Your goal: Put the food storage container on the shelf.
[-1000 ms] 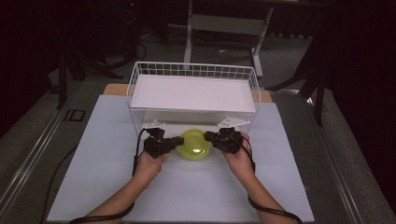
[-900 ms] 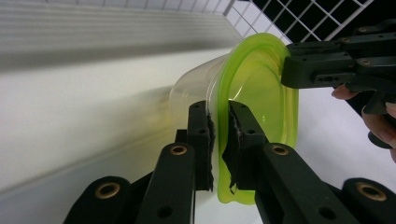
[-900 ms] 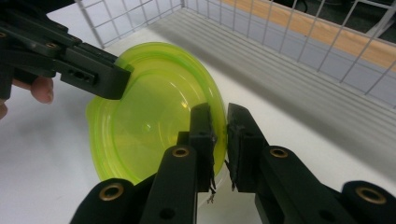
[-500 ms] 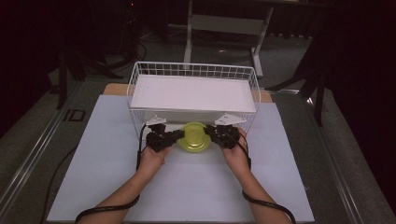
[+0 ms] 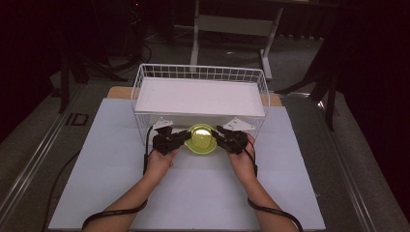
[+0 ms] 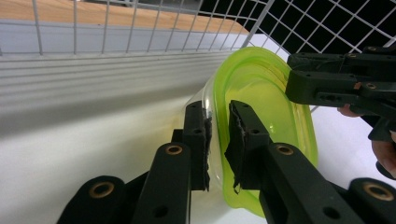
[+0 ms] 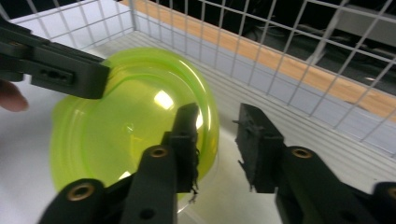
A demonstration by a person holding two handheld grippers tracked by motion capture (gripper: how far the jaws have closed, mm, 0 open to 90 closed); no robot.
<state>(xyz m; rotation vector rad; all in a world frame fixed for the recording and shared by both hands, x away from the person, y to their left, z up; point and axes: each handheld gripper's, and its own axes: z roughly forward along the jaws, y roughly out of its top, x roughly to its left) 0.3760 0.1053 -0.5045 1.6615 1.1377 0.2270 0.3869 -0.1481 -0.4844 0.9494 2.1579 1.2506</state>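
Both forearms come in from the near edge of the tabletop (image 5: 116, 159) and converge toward its middle, hands low and level. I see the left gripper (image 5: 181, 138) and the right gripper (image 5: 217, 136) pointing inward at each other, with the bowl (image 5: 201, 138) between them.

The bowl is a translucent yellow-green plastic one with a rolled rim and a glossy inside that catches a bright highlight. It sits at the near wall of the white wire basket (image 5: 145, 82), about midway between the tabletop's left and right edges; from the high view I can't tell whether it rests on the tabletop or is held just clear of it.

In the left gripper view, the left gripper's fingers (image 6: 243, 135) straddle the bowl's rim, one inside and one outside; a narrow gap shows, and they have just been easing apart. In the right gripper view, the right gripper's fingers (image 7: 187, 135) have just been opening: one lies against the rim, the other stands well clear, so that grip is released.
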